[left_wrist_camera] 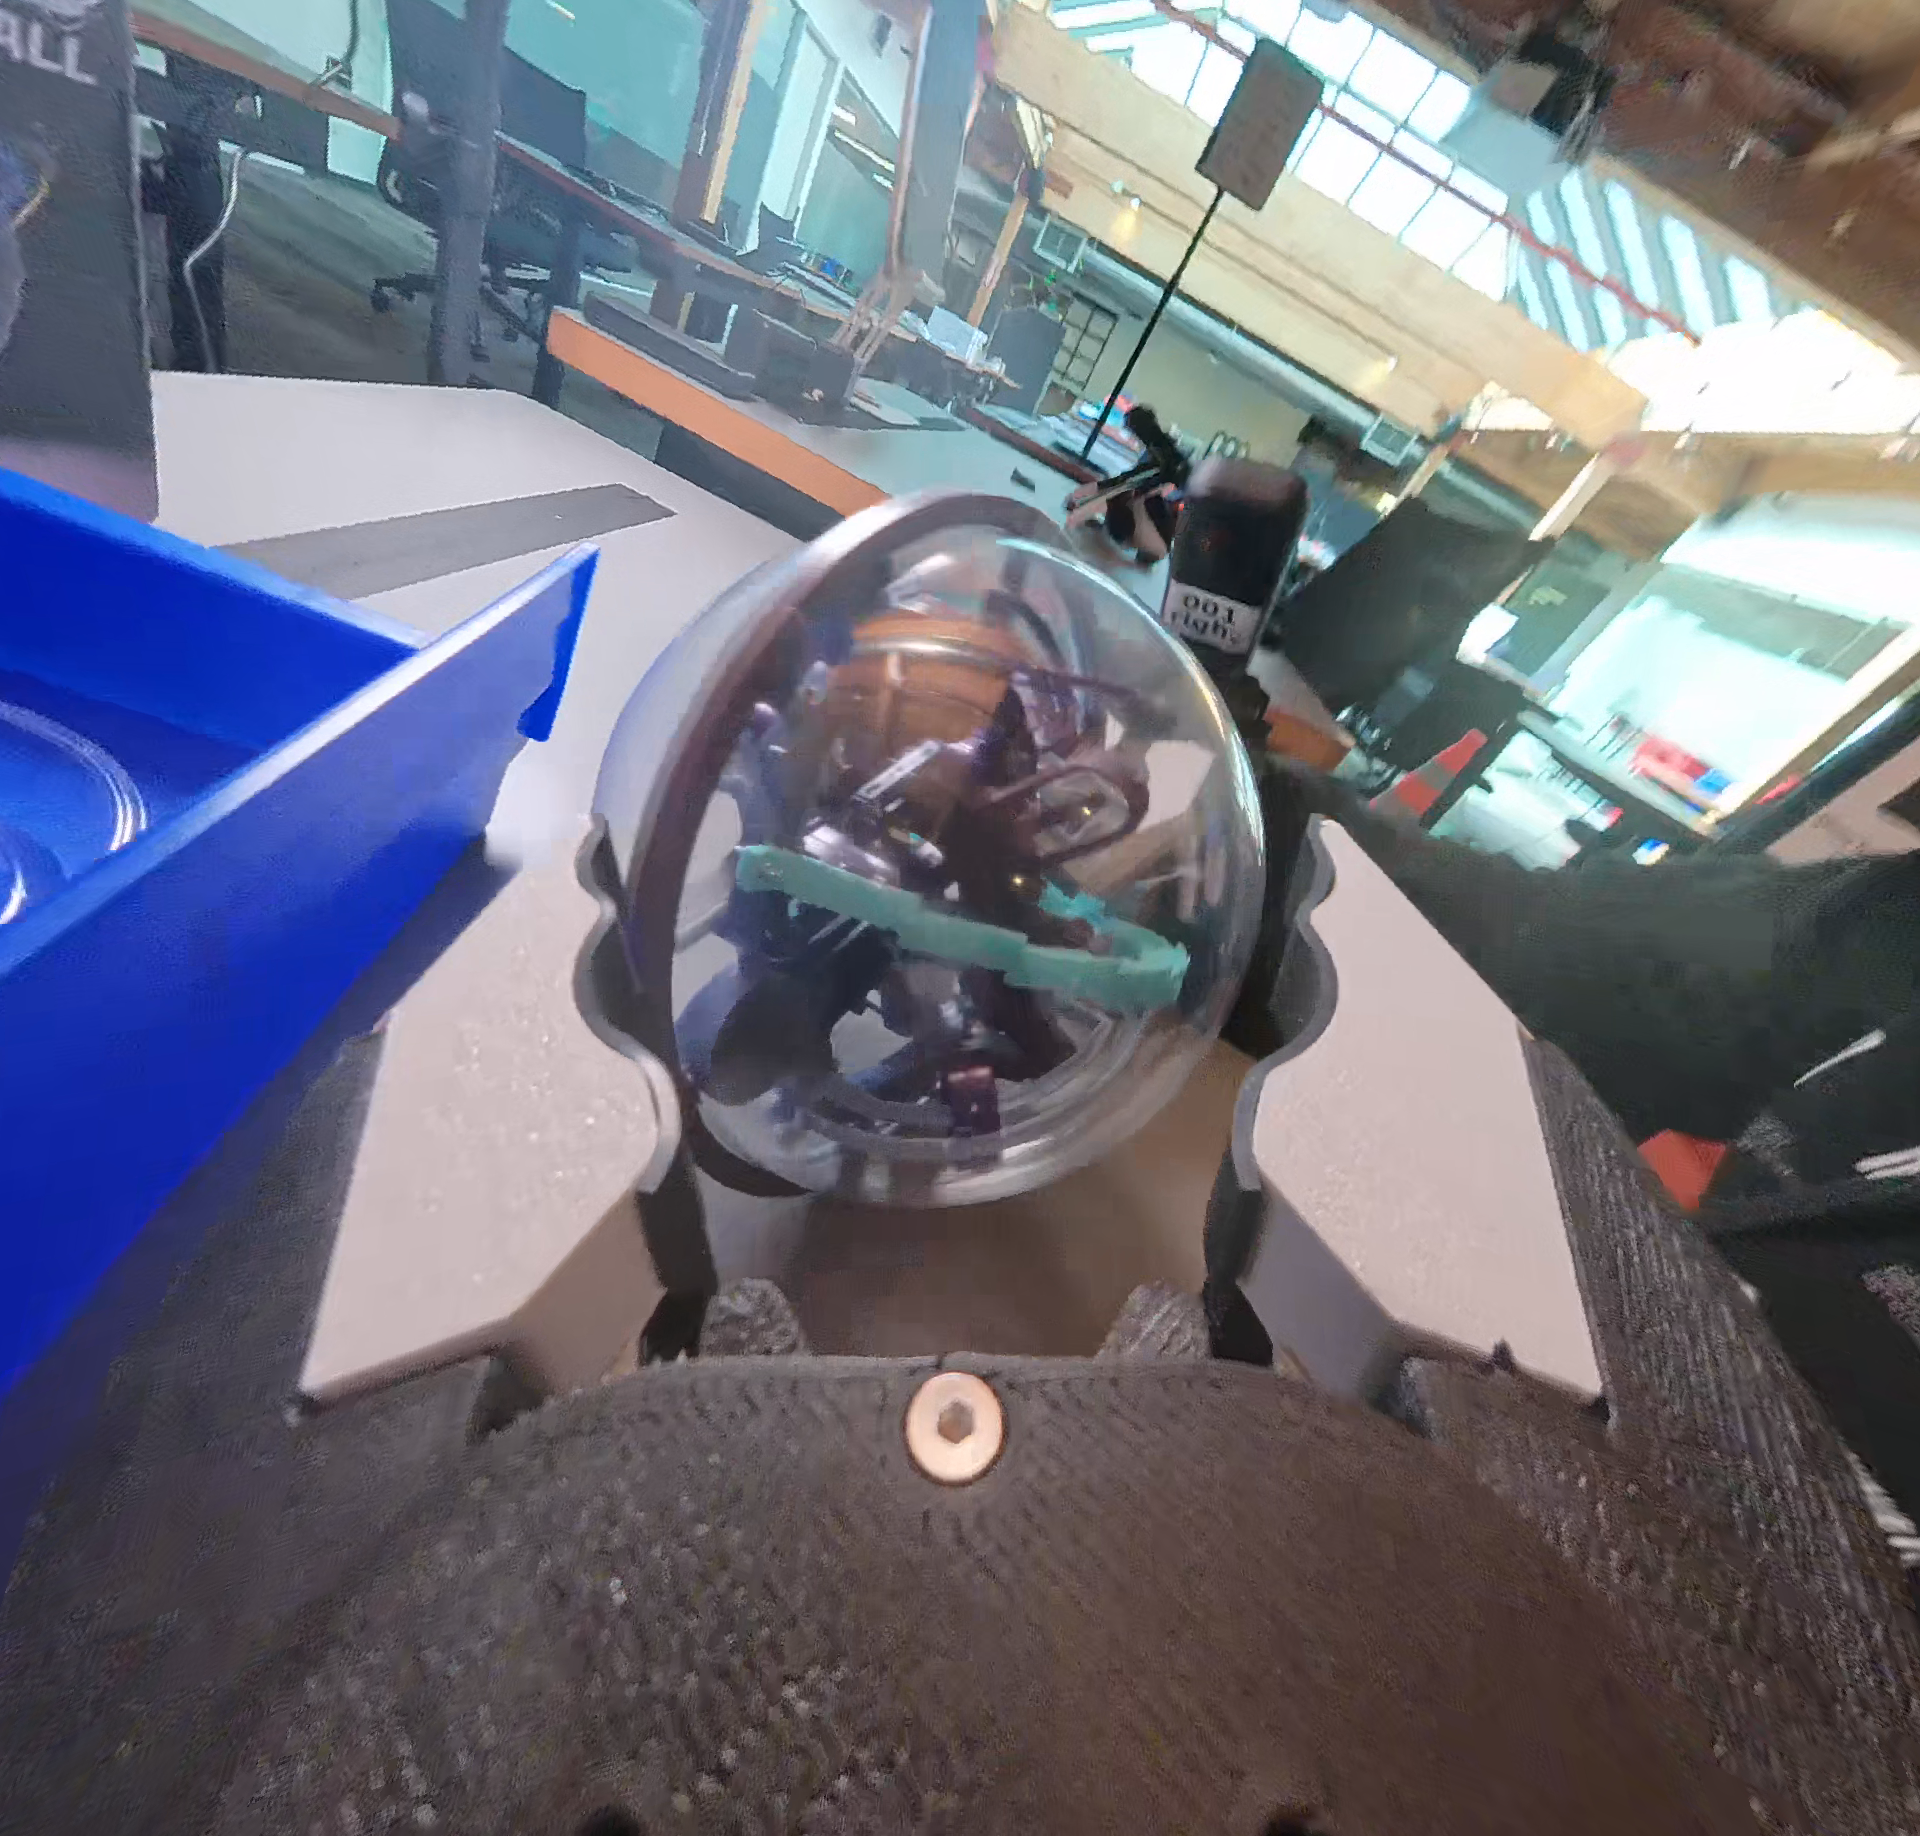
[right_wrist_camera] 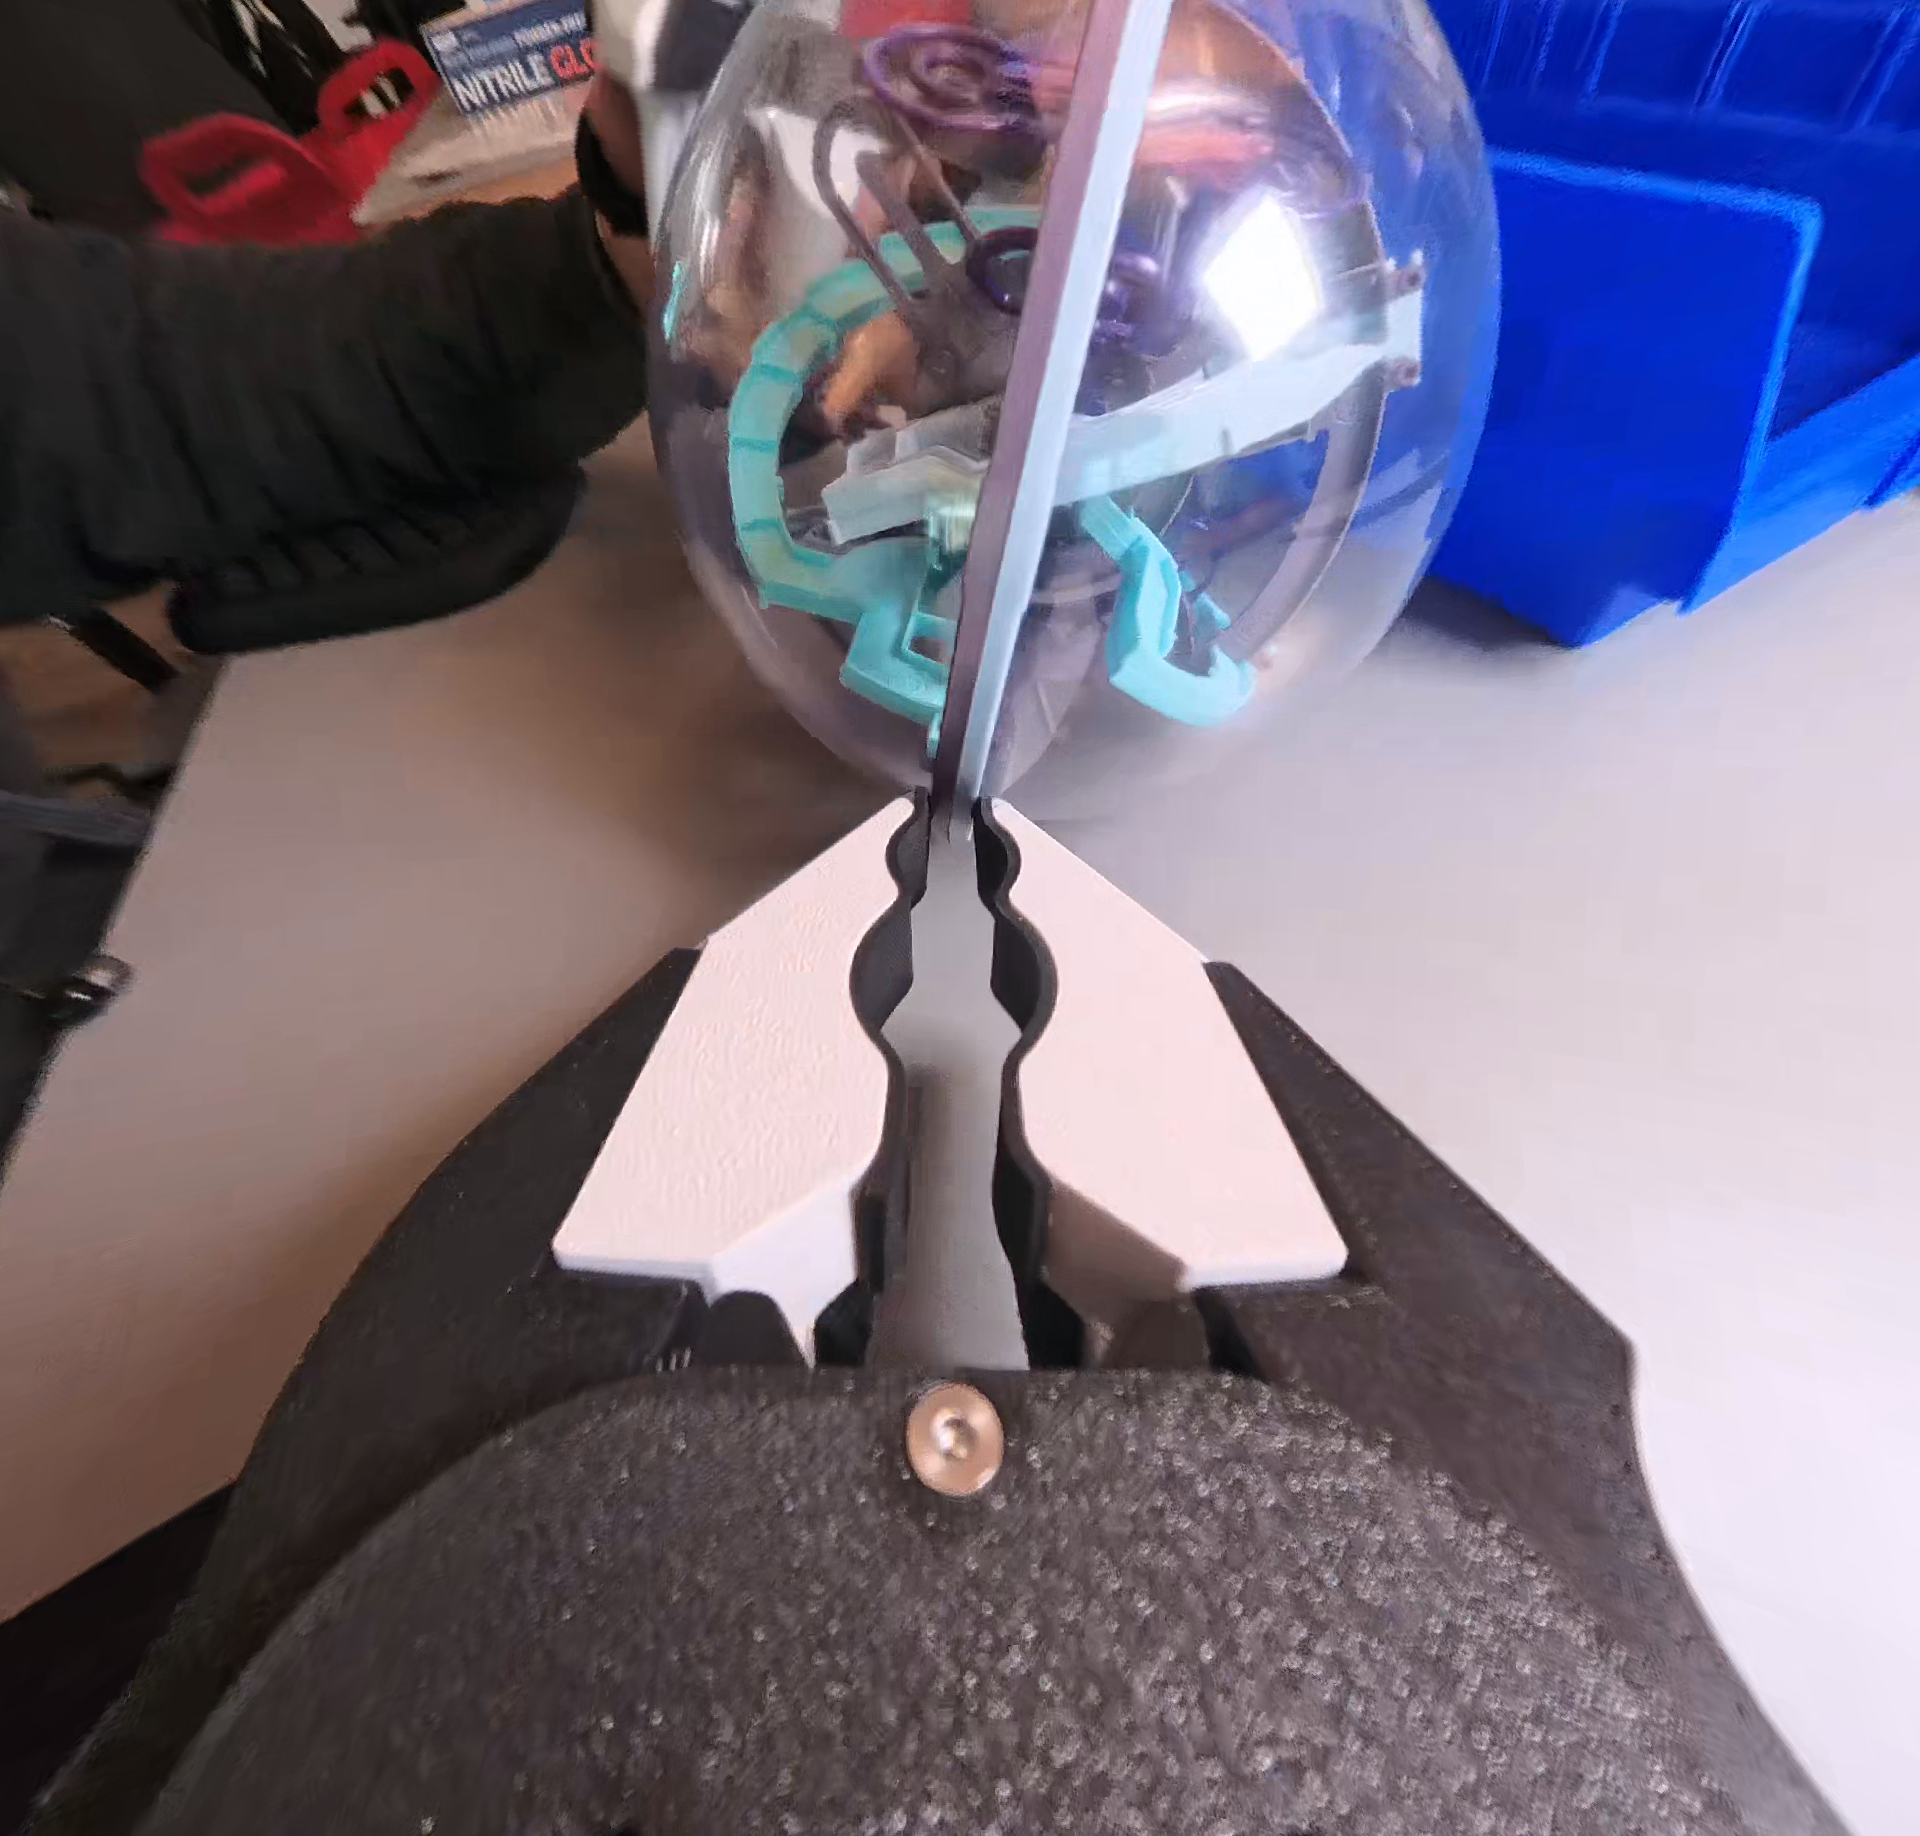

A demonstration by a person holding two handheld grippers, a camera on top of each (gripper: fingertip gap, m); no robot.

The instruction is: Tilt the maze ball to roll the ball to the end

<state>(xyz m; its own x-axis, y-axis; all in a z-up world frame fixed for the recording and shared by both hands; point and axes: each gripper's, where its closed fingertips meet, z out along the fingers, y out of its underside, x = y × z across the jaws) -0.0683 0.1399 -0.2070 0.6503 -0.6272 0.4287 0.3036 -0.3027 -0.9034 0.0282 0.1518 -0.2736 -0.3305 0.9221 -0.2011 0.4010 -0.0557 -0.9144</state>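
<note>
The maze ball point(left_wrist_camera: 935, 851) is a clear sphere with teal and purple tracks inside and a flat rim around its middle. In the left wrist view it stands between the wide-spread fingers of my left gripper point(left_wrist_camera: 956, 841). The pads are close beside its sides and do not visibly press on it. In the right wrist view my right gripper point(right_wrist_camera: 948, 810) is shut on the lower edge of the ball's rim point(right_wrist_camera: 1049, 363), low over the table point(right_wrist_camera: 1455, 955). I cannot make out the small ball inside the maze. The right gripper's body point(left_wrist_camera: 1236, 560) shows behind the sphere.
A blue bin point(left_wrist_camera: 208, 903) stands close on the left of the ball; it also shows in the right wrist view point(right_wrist_camera: 1662, 332). A person's dark sleeve point(right_wrist_camera: 291, 404) lies across the table's left. A red item point(right_wrist_camera: 270, 176) and a box point(right_wrist_camera: 509, 61) lie behind it.
</note>
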